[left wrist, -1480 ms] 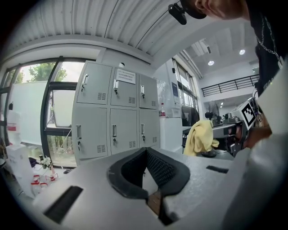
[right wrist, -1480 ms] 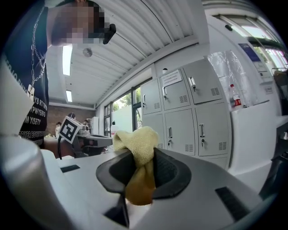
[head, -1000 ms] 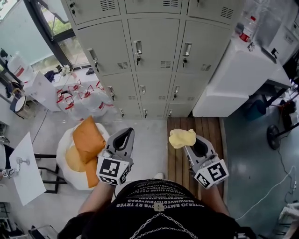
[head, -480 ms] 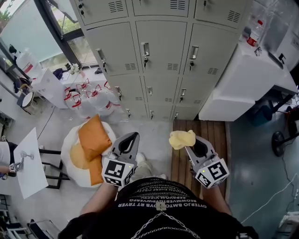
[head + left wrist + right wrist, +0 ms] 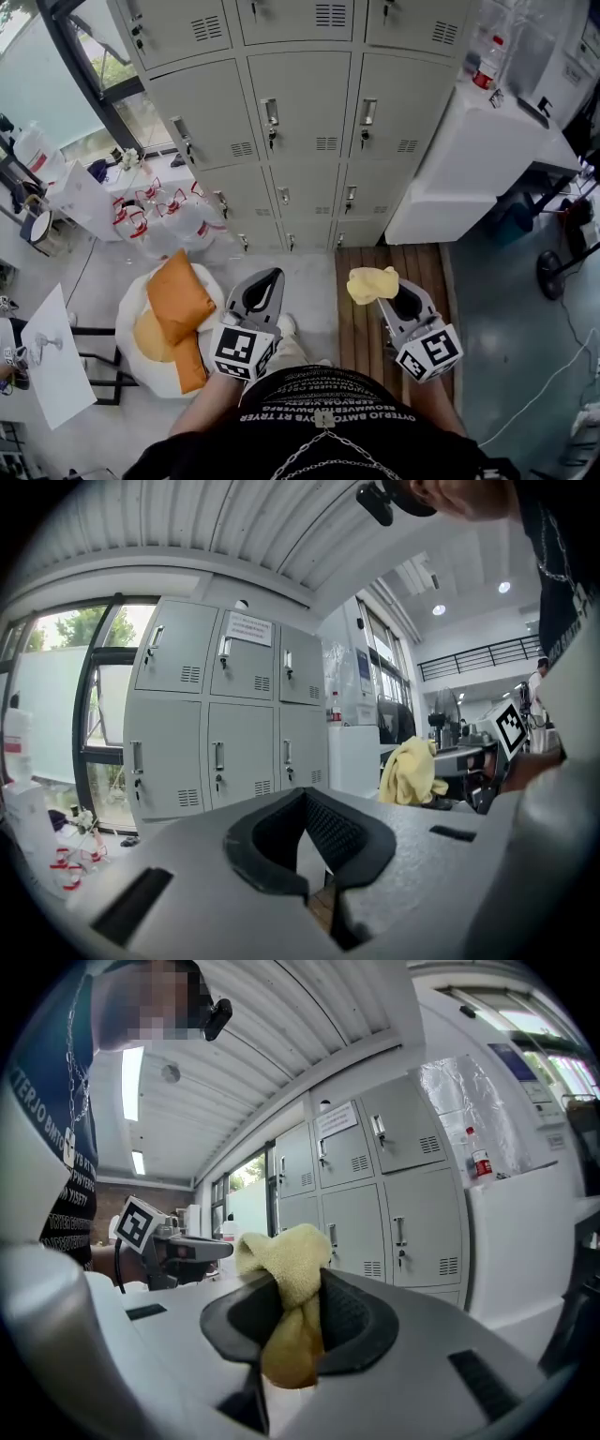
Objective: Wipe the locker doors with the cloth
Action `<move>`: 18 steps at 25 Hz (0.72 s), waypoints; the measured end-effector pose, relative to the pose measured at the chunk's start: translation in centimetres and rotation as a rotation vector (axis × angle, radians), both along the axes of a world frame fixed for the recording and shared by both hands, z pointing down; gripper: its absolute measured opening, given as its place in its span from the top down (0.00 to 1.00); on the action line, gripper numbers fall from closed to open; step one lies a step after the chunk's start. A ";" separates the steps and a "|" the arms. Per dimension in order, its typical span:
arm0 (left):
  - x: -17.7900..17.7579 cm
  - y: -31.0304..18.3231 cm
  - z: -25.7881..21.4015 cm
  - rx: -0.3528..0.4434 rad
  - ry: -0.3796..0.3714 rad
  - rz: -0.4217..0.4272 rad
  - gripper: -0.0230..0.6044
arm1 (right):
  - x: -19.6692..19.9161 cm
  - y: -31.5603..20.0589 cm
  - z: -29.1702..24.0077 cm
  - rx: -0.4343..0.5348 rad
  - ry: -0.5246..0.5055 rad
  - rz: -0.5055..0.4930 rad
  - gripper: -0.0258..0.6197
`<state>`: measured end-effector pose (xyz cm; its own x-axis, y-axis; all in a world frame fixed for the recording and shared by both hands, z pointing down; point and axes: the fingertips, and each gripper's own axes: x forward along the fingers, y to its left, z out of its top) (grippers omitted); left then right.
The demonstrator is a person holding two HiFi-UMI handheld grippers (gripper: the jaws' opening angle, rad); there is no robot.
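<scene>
Yellow cloth (image 5: 371,284) first: pinching it tight in the right gripper (image 5: 392,292), clenching the jaws on its lower folds and letting the rest bunch up above the tips and spill a little to the left. Holding that gripper out in front of the body, over a strip of wooden decking (image 5: 427,267), pointing it toward the grey lockers (image 5: 300,122) with the cloth well apart from every door. Carrying the left gripper (image 5: 269,279) alongside, near the right one but not touching it, pressing its jaws together at the tips and gripping nothing. Facing three columns of locker doors, all sitting shut, each showing a handle and a small vent. Standing with a white cabinet (image 5: 469,159) just to the right of the lockers and a bottle (image 5: 484,61) with a red label upright on top of it. Looking down, left of the left gripper, on an orange cushion (image 5: 175,298) lying tilted on a white beanbag (image 5: 129,323), and farther up on clear jugs (image 5: 159,211) with red handles clustering by the lockers' lower left corner, below a window (image 5: 103,66).
</scene>
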<state>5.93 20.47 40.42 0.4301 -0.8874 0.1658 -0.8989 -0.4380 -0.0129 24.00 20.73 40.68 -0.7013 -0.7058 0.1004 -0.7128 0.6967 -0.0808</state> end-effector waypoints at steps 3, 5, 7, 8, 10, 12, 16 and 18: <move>0.0 -1.1 -0.5 0.024 -0.003 0.019 0.96 | -1.1 -0.7 0.2 -0.007 0.001 -0.006 0.82; -0.4 -2.0 -0.1 0.025 -0.013 0.022 0.96 | -2.0 -1.1 0.2 -0.002 0.006 -0.021 0.82; -1.1 -2.8 0.5 0.009 0.002 0.017 0.96 | -2.7 -1.8 0.2 0.004 0.014 -0.028 0.82; -1.4 -3.2 0.7 0.002 0.011 0.014 0.96 | -2.9 -2.4 0.3 0.004 0.017 -0.027 0.82; -2.2 -4.0 1.0 -0.010 0.018 0.008 0.96 | -3.2 -3.5 0.4 -0.002 0.019 -0.019 0.82; -3.0 -5.1 1.0 -0.012 0.021 -0.004 0.96 | -3.6 -5.0 0.3 -0.006 0.019 -0.014 0.82; -4.3 -7.9 0.8 -0.004 0.016 -0.014 0.96 | -4.8 -8.0 -0.4 -0.001 0.011 -0.014 0.82; -4.8 -9.1 1.2 -0.010 0.015 -0.012 0.96 | -5.4 -9.3 -0.5 -0.004 0.003 -0.017 0.82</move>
<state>1.14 11.41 41.59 0.4217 -0.8909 0.1687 -0.9042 -0.4271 0.0047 18.60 11.40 40.19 -0.7132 -0.6929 0.1055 -0.7007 0.7087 -0.0820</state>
